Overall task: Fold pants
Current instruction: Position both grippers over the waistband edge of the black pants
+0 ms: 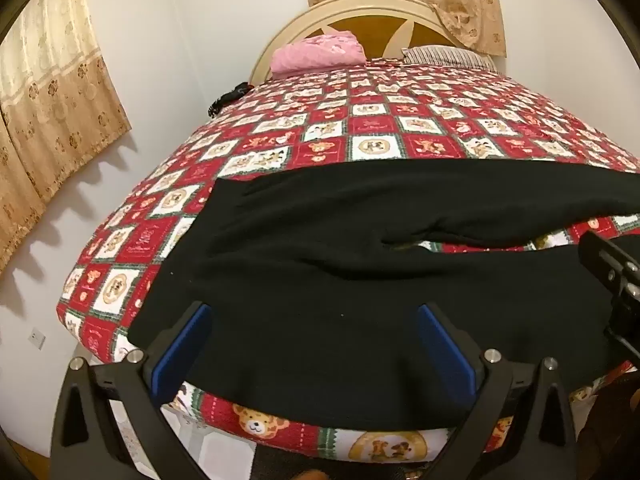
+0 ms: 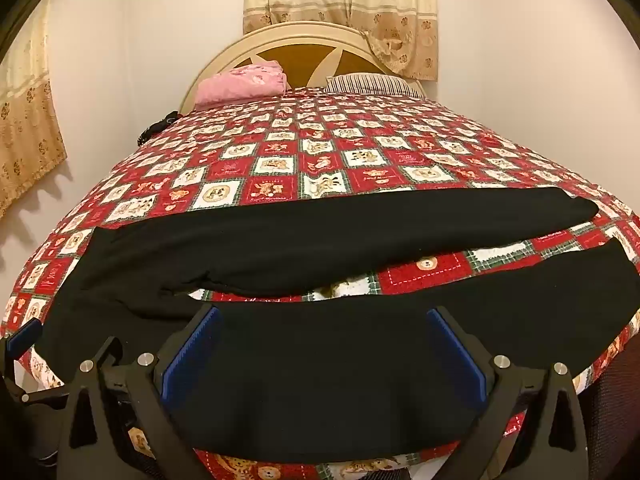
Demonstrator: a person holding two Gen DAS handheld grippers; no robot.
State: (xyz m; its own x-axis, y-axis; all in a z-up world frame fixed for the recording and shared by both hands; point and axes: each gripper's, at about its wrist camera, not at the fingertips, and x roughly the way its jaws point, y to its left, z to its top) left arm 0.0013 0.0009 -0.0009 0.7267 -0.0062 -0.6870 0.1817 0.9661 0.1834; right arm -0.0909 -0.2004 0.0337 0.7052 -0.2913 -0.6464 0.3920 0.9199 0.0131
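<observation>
Black pants (image 1: pixel 340 248) lie spread flat across the near end of the bed, waist to the left and the two legs running right with a gap of quilt between them. They also show in the right wrist view (image 2: pixel 320 232). My left gripper (image 1: pixel 314 316) is open above the near edge of the pants by the waist and seat, blue pads wide apart. My right gripper (image 2: pixel 324 320) is open above the near leg. The right gripper shows at the right edge of the left wrist view (image 1: pixel 612 272); one left fingertip shows at the left edge of the right wrist view (image 2: pixel 24 336).
The bed has a red and white teddy-bear quilt (image 1: pixel 360 128). A pink folded blanket (image 1: pixel 320 54) and a striped pillow (image 1: pixel 448 56) lie by the cream headboard (image 2: pixel 304 36). Beige curtains (image 1: pixel 52 92) hang on the white walls. A dark object (image 1: pixel 228 98) sits at the bed's left edge.
</observation>
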